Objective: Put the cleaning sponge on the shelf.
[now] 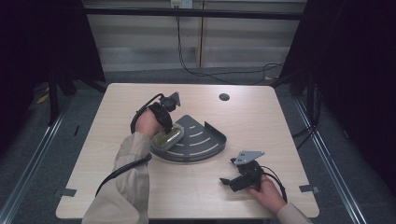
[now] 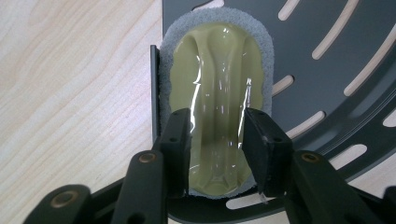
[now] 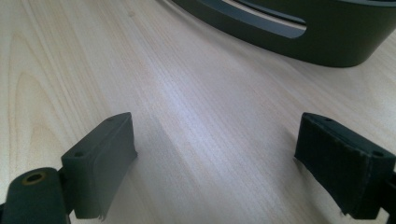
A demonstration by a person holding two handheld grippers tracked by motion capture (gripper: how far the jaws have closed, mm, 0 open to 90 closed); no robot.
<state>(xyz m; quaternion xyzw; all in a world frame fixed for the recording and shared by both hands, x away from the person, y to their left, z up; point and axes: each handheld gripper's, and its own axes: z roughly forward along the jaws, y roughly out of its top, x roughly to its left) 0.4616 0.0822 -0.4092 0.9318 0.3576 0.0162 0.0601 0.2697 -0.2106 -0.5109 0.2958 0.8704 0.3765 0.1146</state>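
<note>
A grey sponge with a glossy yellow-green top lies at the left edge of a dark grey slotted quarter-round tray in the middle of the table. My left gripper is shut on the sponge, one jaw on each side of its near end. In the high view the left gripper reaches down onto the sponge on the tray. My right gripper rests low near the table's front right, open and holding nothing. In the right gripper view its jaws stand wide apart over bare wood, facing the tray's wall.
The light wooden table has a round cable hole near its far edge. Black cables trail from both grippers. Dark curtains stand to the left and right, and metal rails run along the floor beside the table.
</note>
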